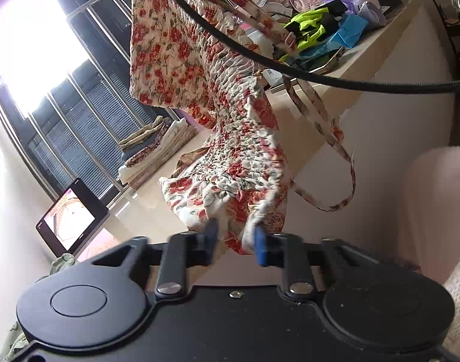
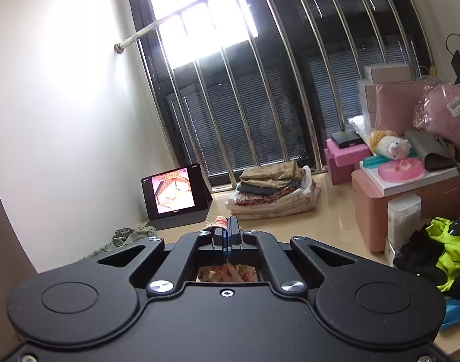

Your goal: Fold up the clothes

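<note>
A folded stack (image 2: 275, 191) sits at twelve o'clock by the window. The floral garment (image 1: 230, 157) hangs unfolded: right gripper (image 2: 227, 235) clamped on it, left gripper (image 1: 236, 241) pinching its hem.

Floral garment (image 1: 230, 163) between left tongs: crinkled, shirred cloth. Tong bodies: matt black plastic. Beyond the right tongs, glossy floor (image 2: 329, 208) and metal window bars (image 2: 260, 96).

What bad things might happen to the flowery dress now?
The left gripper has only a bunched edge of the flowery dress between its fingers, so the cloth might slip out. The long strap dangles loose and may snag or end up folded in crooked. The black cable crosses in front of the dress and might catch on it.
</note>
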Available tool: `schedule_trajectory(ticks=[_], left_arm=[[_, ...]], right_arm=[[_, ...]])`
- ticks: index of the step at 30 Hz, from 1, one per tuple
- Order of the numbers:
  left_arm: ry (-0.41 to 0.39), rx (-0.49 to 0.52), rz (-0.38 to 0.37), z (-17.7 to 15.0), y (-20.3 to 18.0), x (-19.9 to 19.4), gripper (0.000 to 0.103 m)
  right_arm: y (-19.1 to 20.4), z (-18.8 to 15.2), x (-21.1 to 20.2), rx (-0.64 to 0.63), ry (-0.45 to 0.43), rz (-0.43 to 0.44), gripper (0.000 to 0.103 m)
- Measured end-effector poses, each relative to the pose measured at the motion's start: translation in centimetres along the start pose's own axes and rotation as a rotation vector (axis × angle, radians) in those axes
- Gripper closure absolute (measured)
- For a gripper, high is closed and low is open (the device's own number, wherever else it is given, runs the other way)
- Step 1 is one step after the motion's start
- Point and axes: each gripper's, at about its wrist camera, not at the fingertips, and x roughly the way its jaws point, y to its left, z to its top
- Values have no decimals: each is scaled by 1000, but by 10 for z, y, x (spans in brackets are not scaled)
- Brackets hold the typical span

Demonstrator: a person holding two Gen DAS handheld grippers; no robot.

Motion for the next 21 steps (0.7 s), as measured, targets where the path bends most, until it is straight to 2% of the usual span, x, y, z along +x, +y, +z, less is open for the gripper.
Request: schedule_trajectory(ticks=[4, 6, 12, 15, 19, 21], left_arm=[[13, -44, 1, 1, 11, -3, 98], [37, -99, -12, 2, 22, -4, 101], [125, -299, 7, 6, 82, 2, 102], [127, -365, 52, 11, 114, -3, 102], [96, -398, 128, 24, 159, -20, 102], [75, -408, 161, 33, 184, -30, 102]], right_arm=[[-3, -2, -5, -16, -15, -40, 103], [-5, -4, -7, -36, -17, -80, 103], [-7, -18, -11, -152, 11, -230, 103], [-7, -26, -13, -207, 28, -297, 103], [-7, -37, -18, -268, 43, -377, 103], [-4, -40, -21, -291, 47, -390, 103]])
